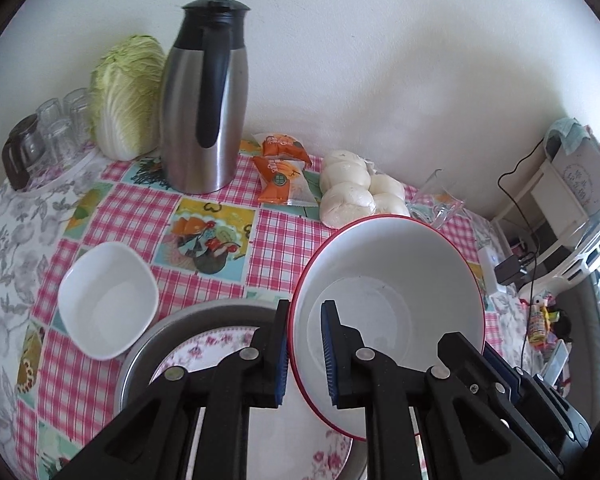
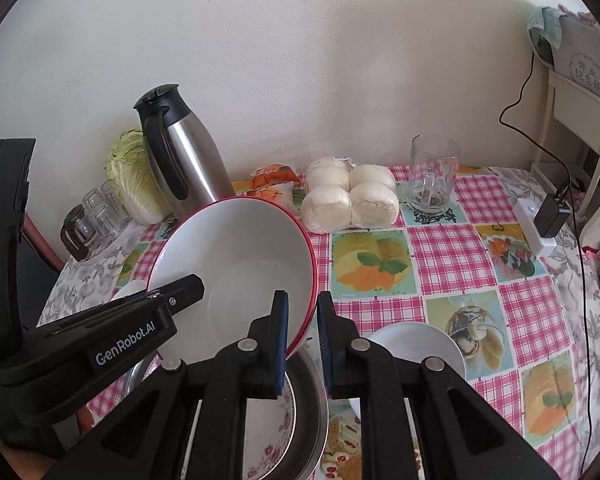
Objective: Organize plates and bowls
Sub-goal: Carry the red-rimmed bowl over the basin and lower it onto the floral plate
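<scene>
Left wrist view: my left tongs (image 1: 305, 354) pinch bowl (image 1: 388, 292) rim lower centre, tilted above floral plate (image 1: 220, 350). Right tongs (image 2: 303, 344) clamp opposite rim. Thin-edge grips – uneven pull could slip bowl, crack plate.

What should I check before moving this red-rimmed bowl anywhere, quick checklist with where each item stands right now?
1. Left claw clamped on the red-rimmed bowl's rim: ok.
2. Right claw clamped on the opposite rim: ok.
3. Bowl empty, nothing to spill: ok.
4. Bowl level: not ok, tilted.
5. Floral plate in the metal basin below clear of the bowl: cannot tell.
6. Small square white dish out of the way: ok, beside the basin.
</scene>
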A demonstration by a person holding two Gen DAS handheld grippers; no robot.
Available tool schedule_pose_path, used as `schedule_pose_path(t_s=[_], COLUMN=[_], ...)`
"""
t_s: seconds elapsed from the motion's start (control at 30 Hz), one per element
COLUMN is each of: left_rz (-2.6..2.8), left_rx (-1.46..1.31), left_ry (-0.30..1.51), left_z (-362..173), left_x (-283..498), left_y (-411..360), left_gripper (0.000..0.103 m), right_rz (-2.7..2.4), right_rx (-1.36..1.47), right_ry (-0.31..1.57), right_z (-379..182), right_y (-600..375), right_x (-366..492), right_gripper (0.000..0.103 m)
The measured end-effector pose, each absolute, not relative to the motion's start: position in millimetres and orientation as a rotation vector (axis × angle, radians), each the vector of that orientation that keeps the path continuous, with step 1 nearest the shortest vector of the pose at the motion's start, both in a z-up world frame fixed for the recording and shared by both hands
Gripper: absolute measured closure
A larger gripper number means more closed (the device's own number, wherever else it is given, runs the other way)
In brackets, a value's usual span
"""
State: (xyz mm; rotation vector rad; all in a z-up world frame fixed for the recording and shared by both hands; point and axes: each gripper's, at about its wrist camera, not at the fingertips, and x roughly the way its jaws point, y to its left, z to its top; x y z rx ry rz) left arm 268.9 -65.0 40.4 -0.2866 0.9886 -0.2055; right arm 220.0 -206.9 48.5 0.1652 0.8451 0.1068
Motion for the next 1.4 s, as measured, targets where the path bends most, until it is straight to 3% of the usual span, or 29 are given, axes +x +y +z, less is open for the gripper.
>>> schedule_pose_path(t_s=[0.63, 1.4], left_rz=[-0.167, -0.133], left_rx=[-0.397, -0.479], left_ry=[1.018, 1.099], left_z=[11, -33], left_x=[204, 211], left_y=[-17, 9], left_gripper=[0.086, 0.086], right_rz=[0.156, 0.196], right_rx=[0.079, 0.112], right_ry=[0.926, 1.070], right_z=[29, -25], right_y=[-164, -151], right_x=[163, 177], right_gripper=[0.088, 0.088])
